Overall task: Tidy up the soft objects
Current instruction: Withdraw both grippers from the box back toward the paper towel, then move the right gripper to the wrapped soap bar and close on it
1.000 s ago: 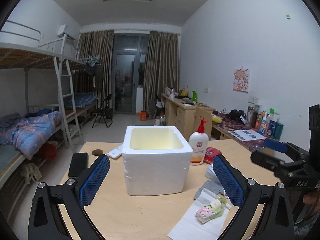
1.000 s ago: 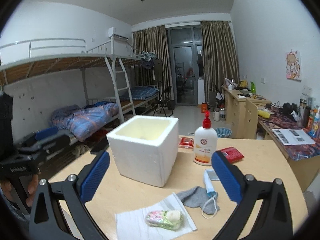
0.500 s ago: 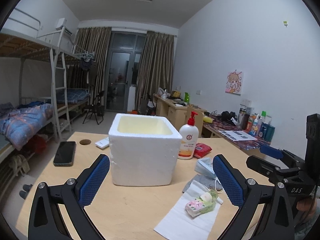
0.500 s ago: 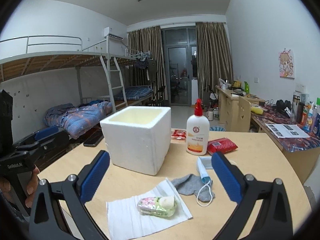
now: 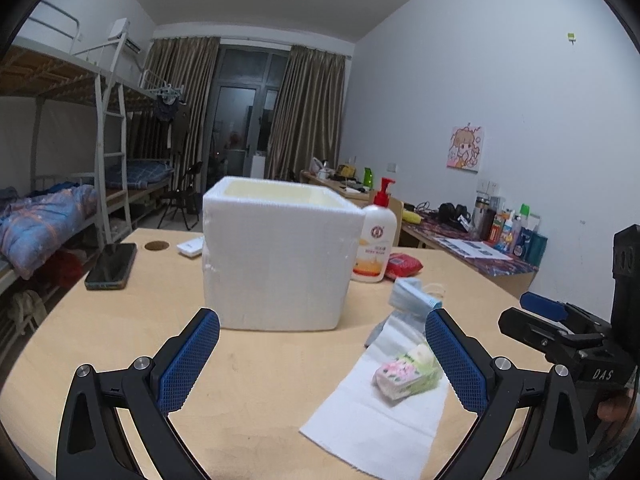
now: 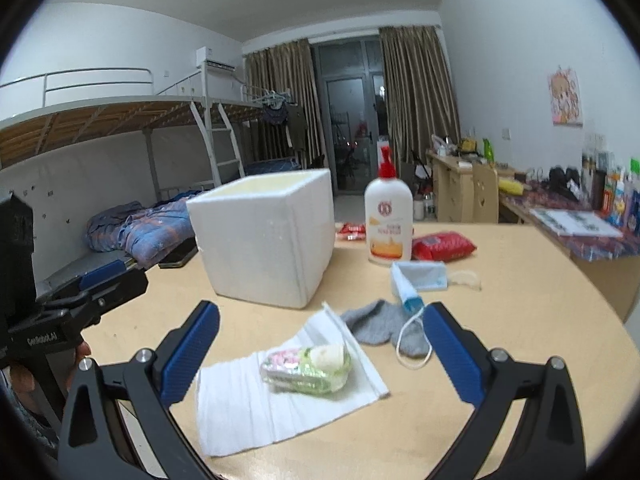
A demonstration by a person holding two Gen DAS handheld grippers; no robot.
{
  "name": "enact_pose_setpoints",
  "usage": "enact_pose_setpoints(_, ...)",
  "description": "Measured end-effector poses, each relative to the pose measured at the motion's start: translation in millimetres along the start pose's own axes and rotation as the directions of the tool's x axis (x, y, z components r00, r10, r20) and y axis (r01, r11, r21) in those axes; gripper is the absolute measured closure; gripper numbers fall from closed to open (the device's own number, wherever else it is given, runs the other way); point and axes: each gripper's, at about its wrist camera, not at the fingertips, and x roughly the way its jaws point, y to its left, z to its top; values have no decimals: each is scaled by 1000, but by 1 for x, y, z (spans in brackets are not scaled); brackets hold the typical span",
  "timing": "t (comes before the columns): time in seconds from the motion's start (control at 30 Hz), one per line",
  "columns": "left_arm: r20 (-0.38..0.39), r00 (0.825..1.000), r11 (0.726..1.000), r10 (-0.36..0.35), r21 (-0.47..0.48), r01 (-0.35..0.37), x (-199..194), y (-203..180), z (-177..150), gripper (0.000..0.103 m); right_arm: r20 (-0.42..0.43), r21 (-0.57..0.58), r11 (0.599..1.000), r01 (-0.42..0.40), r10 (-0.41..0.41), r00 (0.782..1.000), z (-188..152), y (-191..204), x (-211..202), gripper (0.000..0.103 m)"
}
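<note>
a dormitory room: metal bunk beds (image 5: 80, 128) with ladder, study desks (image 6: 460, 184) along wall.

We see a plain white foam box (image 6: 266, 236) with a cream inside, a white ribbed paper towel (image 6: 280, 396), a pink-flowered, green-tinted tissue pack (image 6: 306, 368), a grey knitted sock (image 6: 380, 326), a pale blue face mask (image 6: 418, 276), and at two o'clock a glossy red packet (image 6: 442, 246).
</note>
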Motion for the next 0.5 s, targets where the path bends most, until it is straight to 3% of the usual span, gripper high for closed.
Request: enact_pose_setpoints(0.5,-89,995,999,-38,30,41,24,10,-34,0,-148,34,998,-60,65,987,-23,5,36,0)
